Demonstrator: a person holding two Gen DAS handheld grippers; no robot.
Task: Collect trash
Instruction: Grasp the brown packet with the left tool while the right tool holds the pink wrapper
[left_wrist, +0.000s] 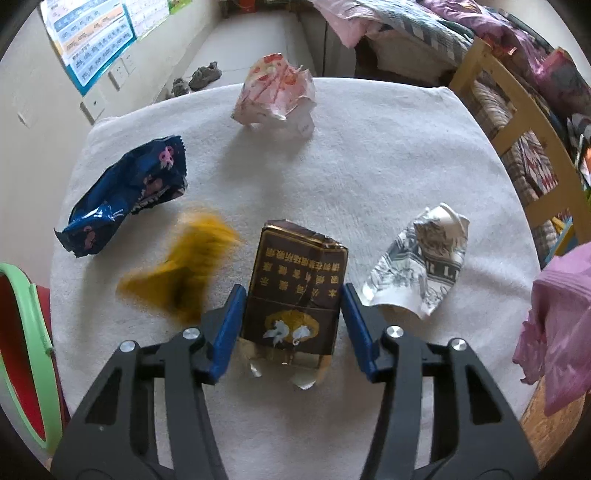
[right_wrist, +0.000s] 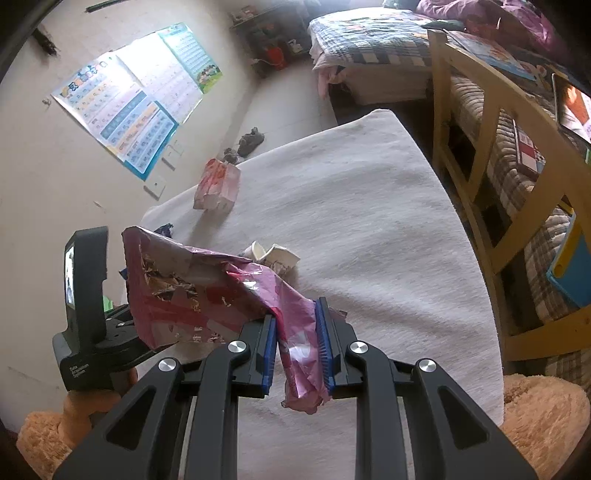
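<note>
In the left wrist view my left gripper stands open around a crushed brown cigarette pack on the white cloth; both pads sit beside it, the left one touching or nearly so. A blurred yellow wrapper is in motion just left of it. A blue snack wrapper, a crumpled red-and-white paper and a crushed white paper cup lie around. My right gripper is shut on a pink plastic bag, held above the table; the bag also shows at the right edge in the left wrist view.
The table is covered by a white cloth. A green-rimmed red bin stands at its left. A wooden chair and a bed are to the right. The left gripper's body is beside the bag.
</note>
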